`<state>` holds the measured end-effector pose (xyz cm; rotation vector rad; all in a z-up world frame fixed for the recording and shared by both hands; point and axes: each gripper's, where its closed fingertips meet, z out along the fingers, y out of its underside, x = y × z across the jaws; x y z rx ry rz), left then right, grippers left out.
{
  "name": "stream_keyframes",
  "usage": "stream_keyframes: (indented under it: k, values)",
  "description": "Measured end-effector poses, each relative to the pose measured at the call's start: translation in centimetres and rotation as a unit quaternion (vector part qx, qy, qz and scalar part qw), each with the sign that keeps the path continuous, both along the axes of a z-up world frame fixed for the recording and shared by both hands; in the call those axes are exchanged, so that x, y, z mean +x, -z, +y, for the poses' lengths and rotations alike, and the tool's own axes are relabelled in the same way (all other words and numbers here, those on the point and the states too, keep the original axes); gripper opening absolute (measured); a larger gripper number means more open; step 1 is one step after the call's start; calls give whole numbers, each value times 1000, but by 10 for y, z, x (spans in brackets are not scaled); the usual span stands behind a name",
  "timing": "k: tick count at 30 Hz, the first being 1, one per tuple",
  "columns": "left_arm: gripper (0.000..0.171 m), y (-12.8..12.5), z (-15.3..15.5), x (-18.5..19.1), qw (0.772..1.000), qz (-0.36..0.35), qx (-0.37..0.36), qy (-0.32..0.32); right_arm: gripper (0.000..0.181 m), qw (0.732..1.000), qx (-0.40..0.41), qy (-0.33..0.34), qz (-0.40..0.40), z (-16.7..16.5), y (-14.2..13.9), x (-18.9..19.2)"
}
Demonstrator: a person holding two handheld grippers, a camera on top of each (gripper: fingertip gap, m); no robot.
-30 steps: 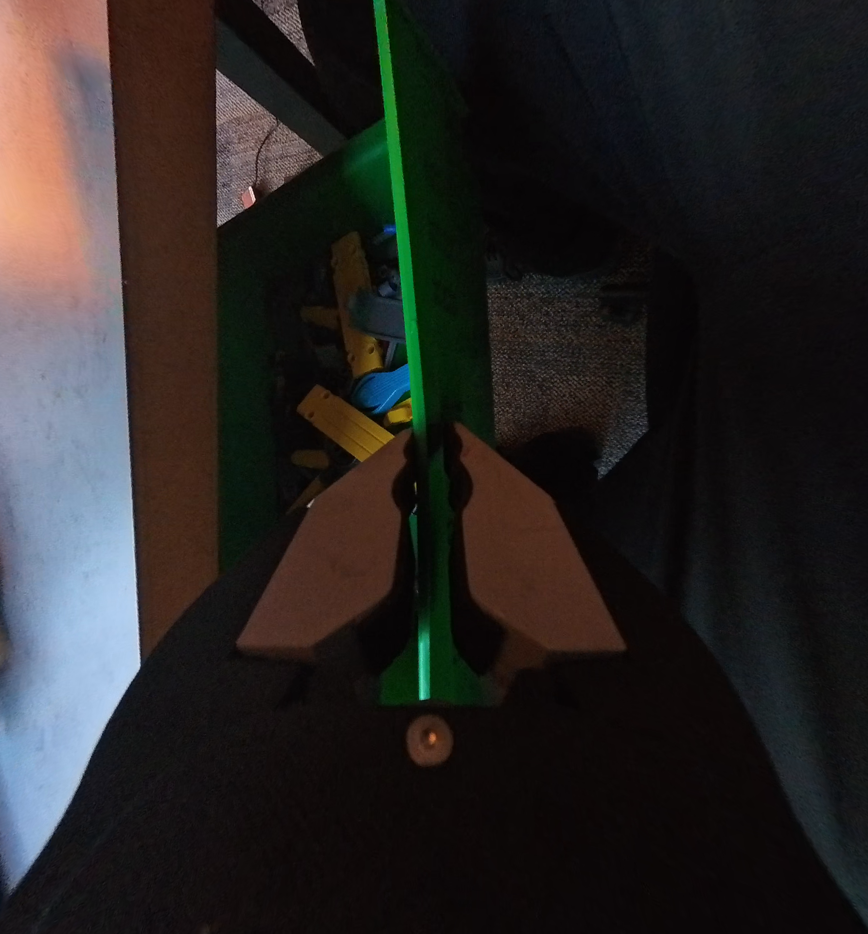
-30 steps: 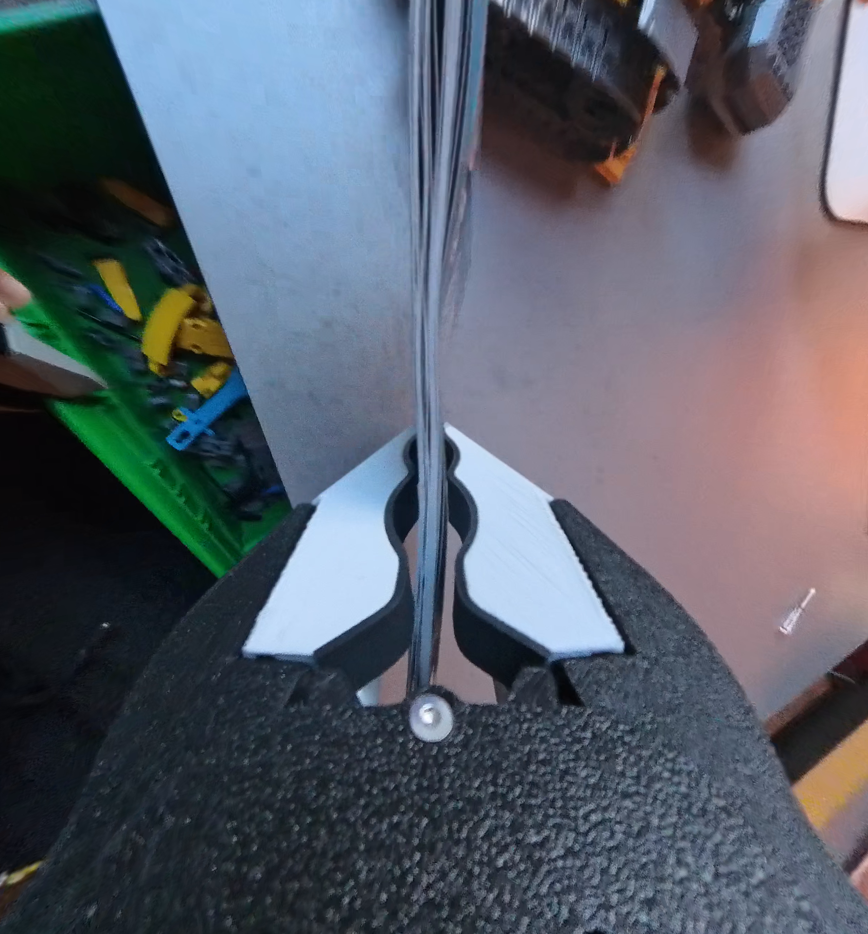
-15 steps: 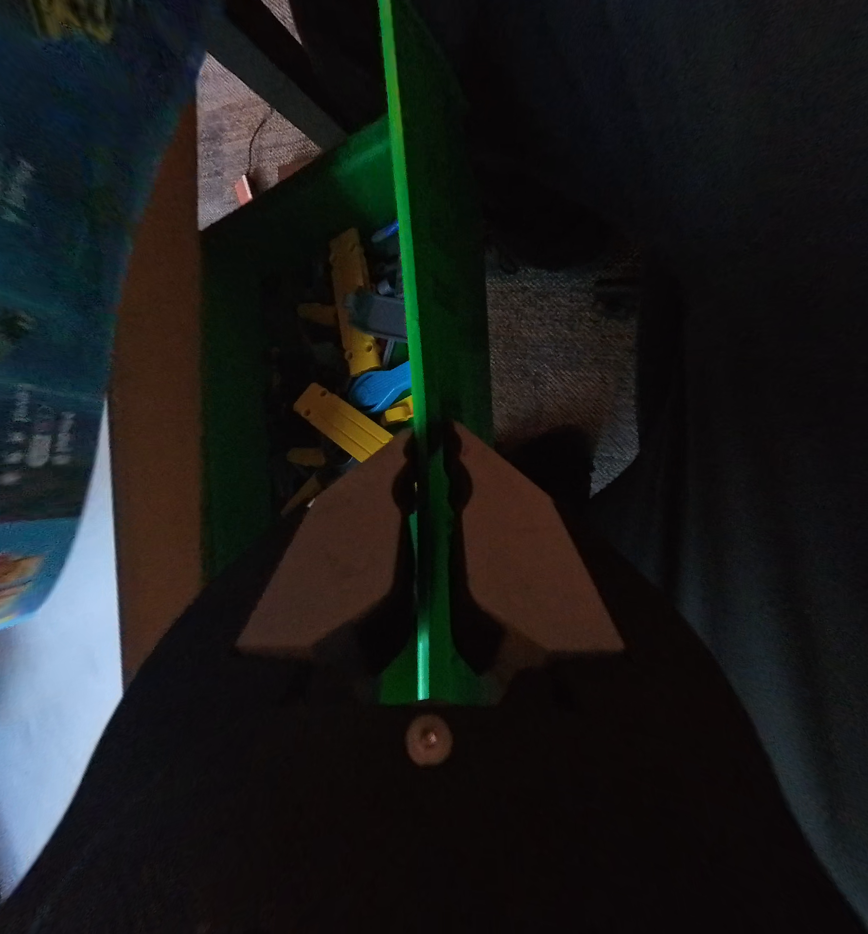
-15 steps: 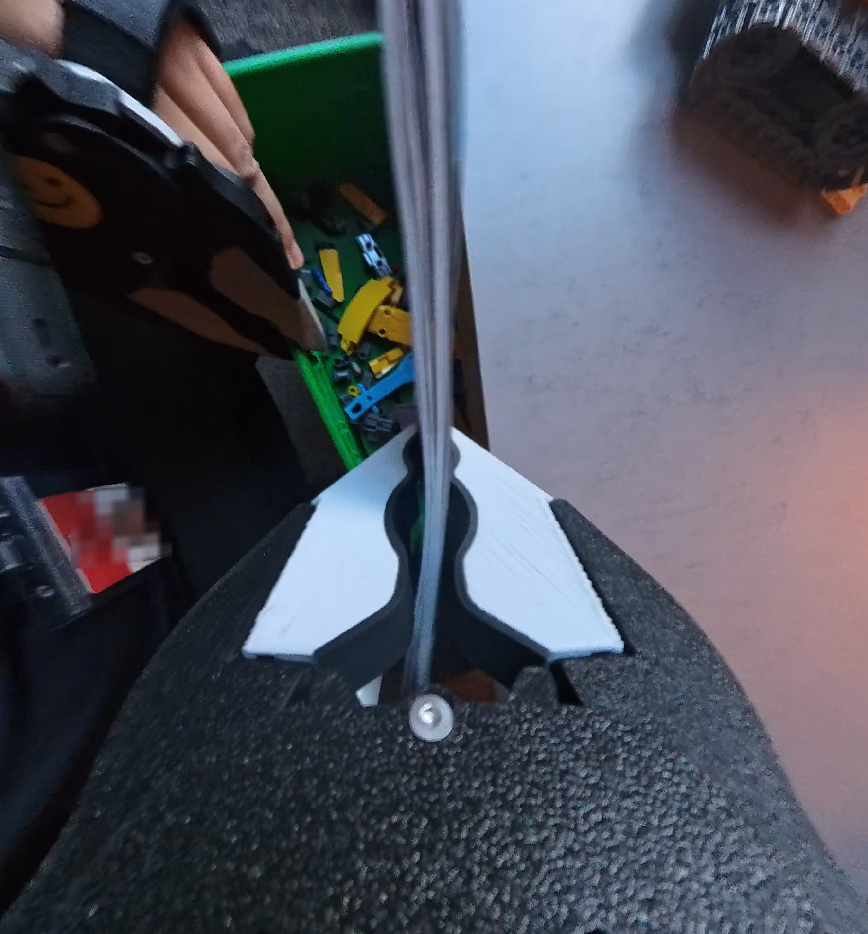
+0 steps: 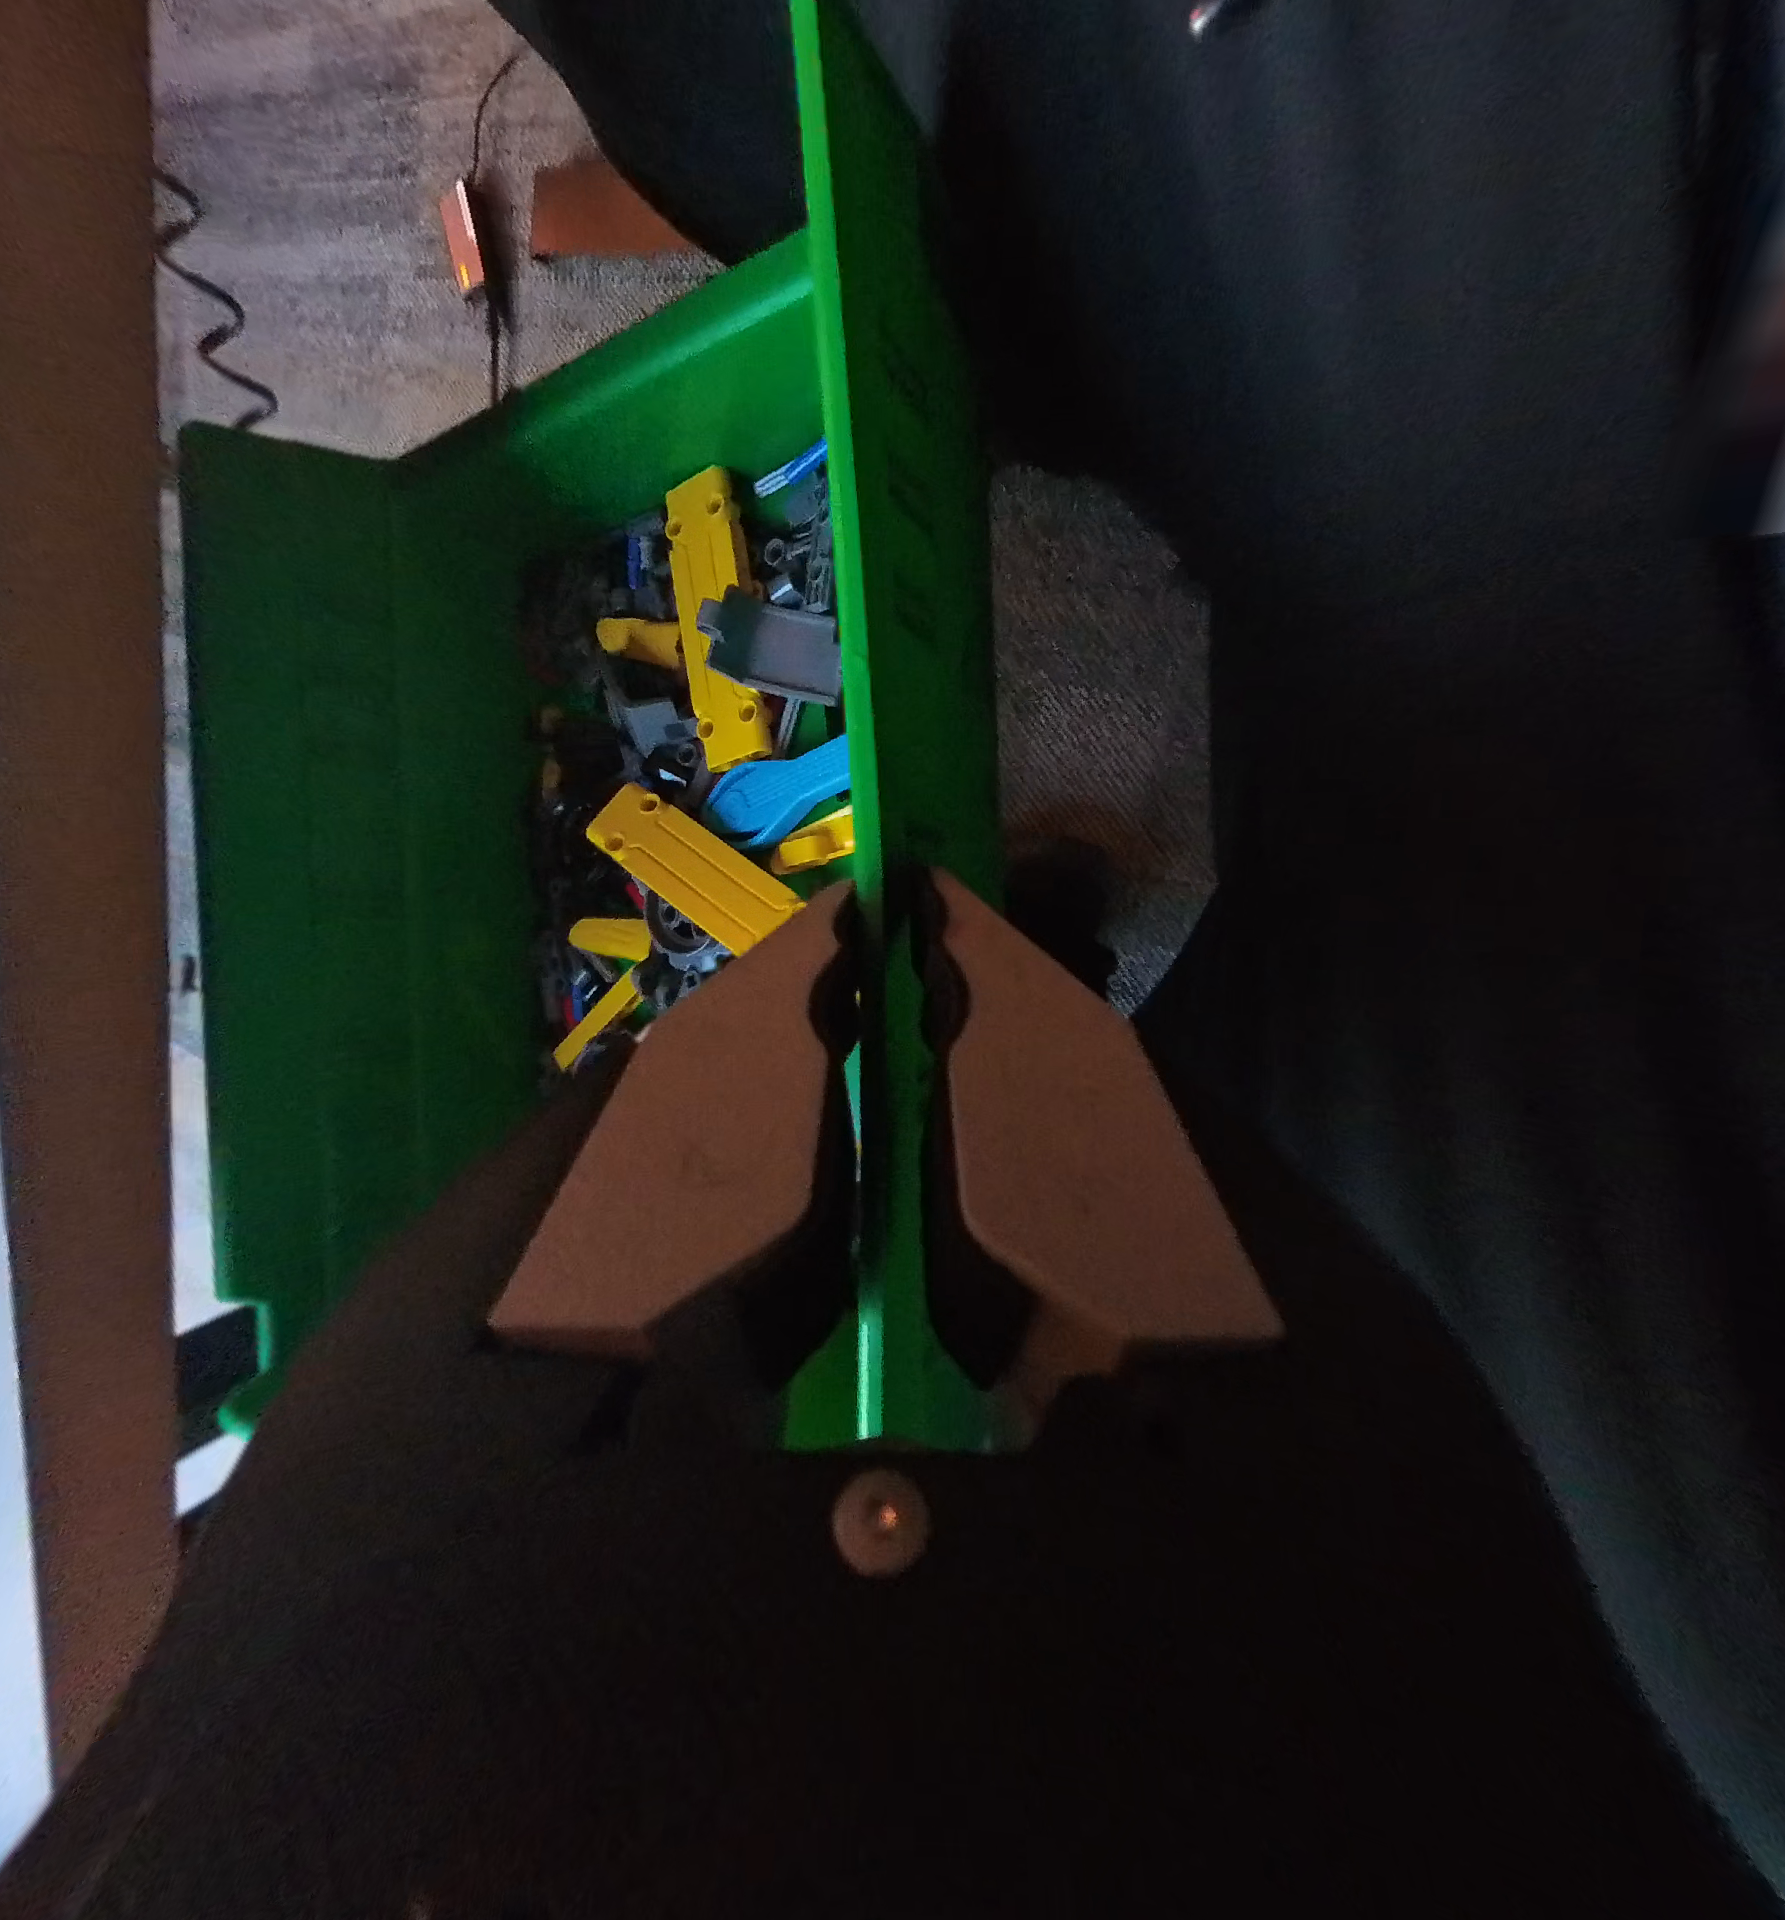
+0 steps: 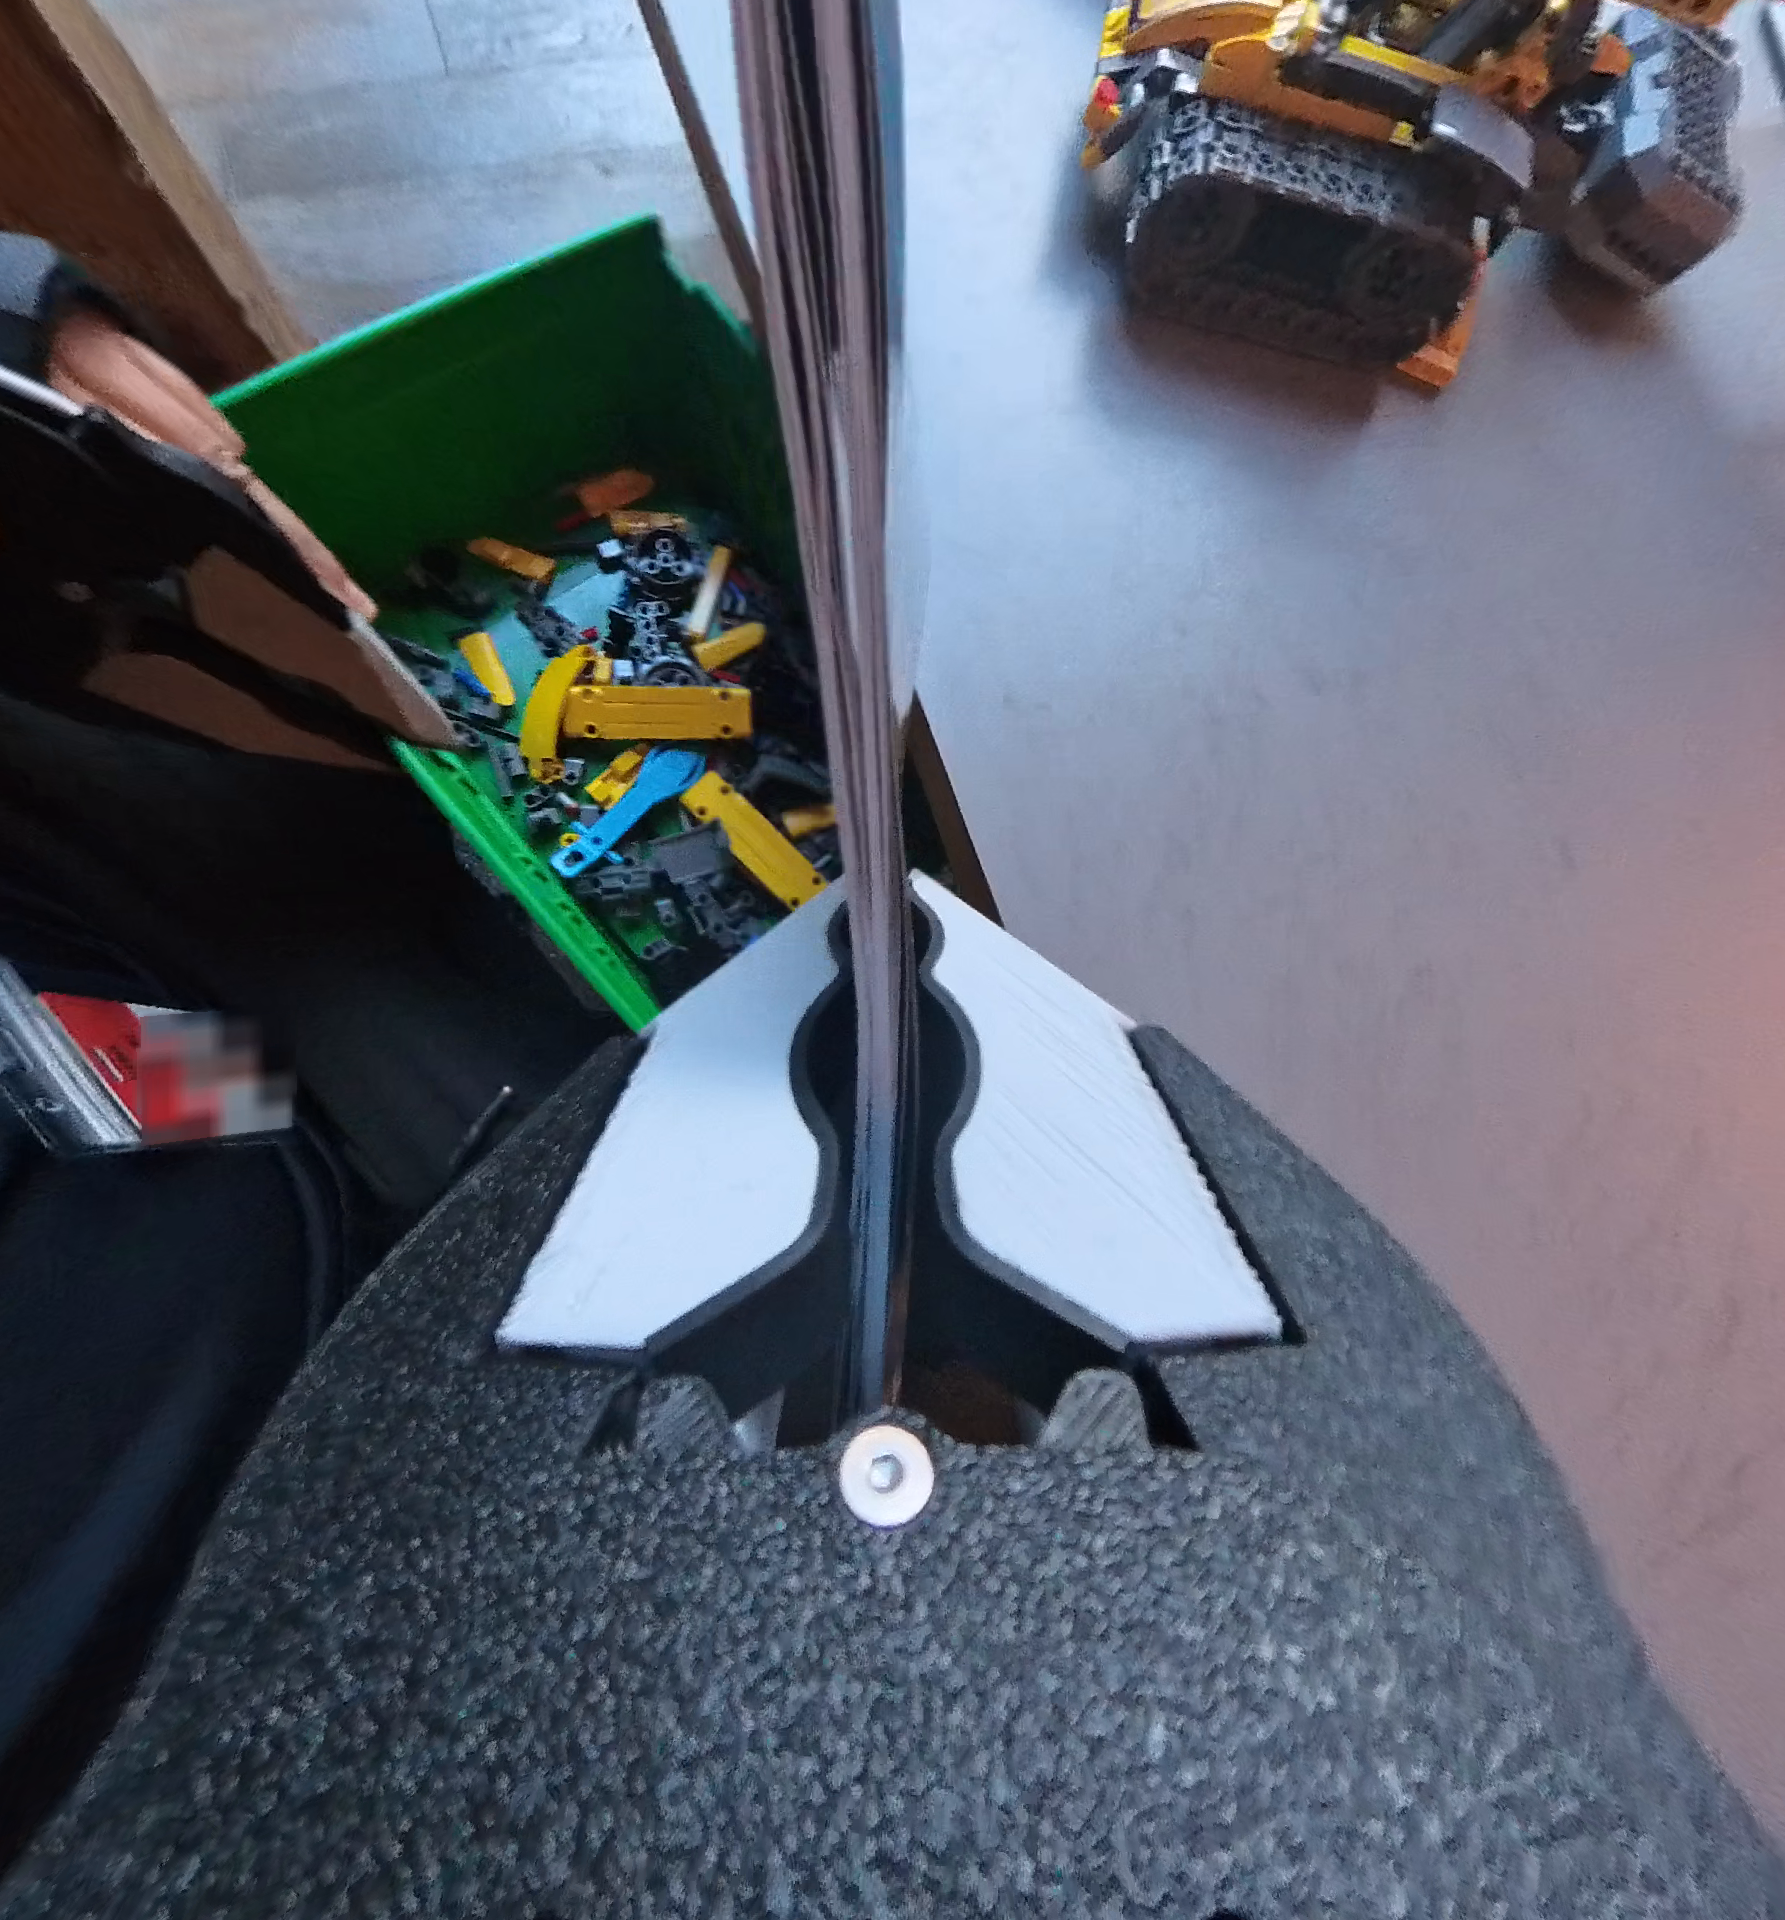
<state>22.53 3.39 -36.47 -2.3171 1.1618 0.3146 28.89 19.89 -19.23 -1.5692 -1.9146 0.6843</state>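
Observation:
My left gripper [image 5: 893, 899] is shut on the upper edge of one wall of a green plastic bin [image 5: 348, 779], held beside the table. The bin holds several loose yellow, blue and grey building pieces [image 5: 711, 613]. My right gripper [image 6: 872, 904] is shut on a thin glossy booklet [image 6: 826, 416], seen edge-on and running upward out of view. In the right wrist view the booklet stands between the bin [image 6: 514, 416] and the table, with the left gripper [image 6: 420, 717] on the bin's near wall.
A grey table top [image 6: 1387, 831] carries a yellow and black built toy vehicle [image 6: 1387, 156] at the far right. Its wooden edge [image 5: 46, 727] runs beside the bin. Grey carpet [image 5: 1085, 665] lies below. A person's dark clothing fills the right of the left wrist view. One gripper's finger ends stand about 25 cm off the other's.
The right gripper has swung with the booklet, so the bin and the toy vehicle both show now. The booklet has left the left wrist view. The left gripper keeps its hold on the bin wall.

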Motion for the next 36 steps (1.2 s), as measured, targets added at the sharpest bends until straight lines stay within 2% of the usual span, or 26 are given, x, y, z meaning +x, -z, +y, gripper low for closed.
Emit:
stream_keyframes:
  k: [5, 14, 18, 21, 24, 28, 32, 36]
  values:
    - [6, -15, -40, 5, 1000, 7, 9, -26, 0, 999, -3, 28, 27, 5, -5, 24]
    - [6, -63, -117, 17, 997, 0, 24, -71, 0, 996, -1, 68, 61, 3, -14, 69]
    - [6, -95, -131, 14, 995, -7, 40, -87, 0, 995, 5, 81, 61, 9, -15, 84]
    - [7, -126, -126, 8, 995, -7, 52, -88, 0, 993, 12, 96, 68, 19, -22, 95]
    - [7, -157, -105, 0, 995, 7, 61, -74, 0, 990, 15, 114, 83, 31, -29, 109]
    - [5, -188, -49, -7, 996, 32, 80, -38, 0, 983, 11, 149, 105, 53, -34, 131]
    - [5, -204, 37, -3, 993, 51, 103, 23, 0, 974, 2, 190, 124, 76, -34, 157]
    - [6, -190, 139, 19, 988, 41, 111, 96, 0, 965, 1, 231, 124, 99, -31, 185]
